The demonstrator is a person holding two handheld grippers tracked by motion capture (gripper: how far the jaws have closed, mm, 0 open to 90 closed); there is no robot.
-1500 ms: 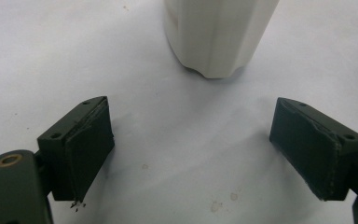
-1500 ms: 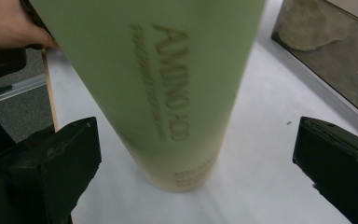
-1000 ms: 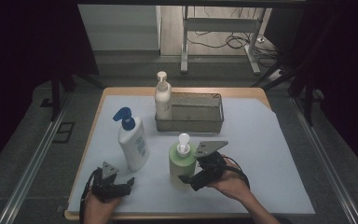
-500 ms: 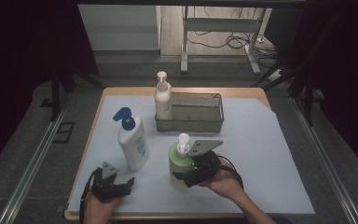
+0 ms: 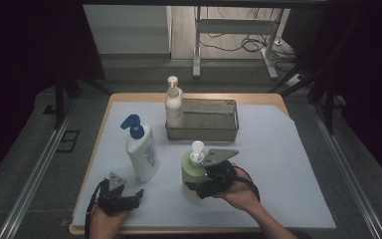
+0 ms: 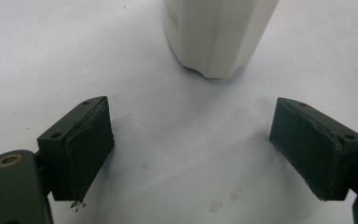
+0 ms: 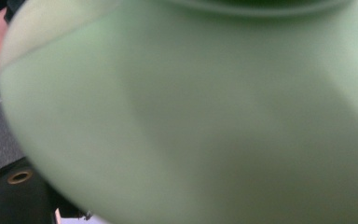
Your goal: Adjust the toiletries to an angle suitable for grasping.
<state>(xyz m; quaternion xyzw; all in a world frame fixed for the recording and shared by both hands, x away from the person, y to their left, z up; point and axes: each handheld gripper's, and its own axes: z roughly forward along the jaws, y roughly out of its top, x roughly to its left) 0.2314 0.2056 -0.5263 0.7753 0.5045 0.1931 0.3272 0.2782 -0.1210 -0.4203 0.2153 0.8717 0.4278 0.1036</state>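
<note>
A table (image 5: 288, 164) covered in white sheeting, seen from above. Near its centre, toward six o'clock, stands a green pump bottle (image 5: 193, 172) with a white pump. The right gripper (image 5: 206, 186) is pressed against the bottle's lower body from its four o'clock side; in the right gripper view the green body (image 7: 205, 116) sits blurred between the jaws, but whether they grip it cannot be told. At eight o'clock the left gripper (image 5: 127, 201) rests low on the sheet, jaws spread wide with nothing between them. Just ahead of it, at its twelve o'clock, stands a white bottle (image 5: 142, 154) with a blue pump; its base (image 6: 219, 37) lies beyond the jaw tips. At the table's twelve o'clock a cream pump bottle (image 5: 173, 105) stands at the left end of a metal basket (image 5: 214, 130).
</note>
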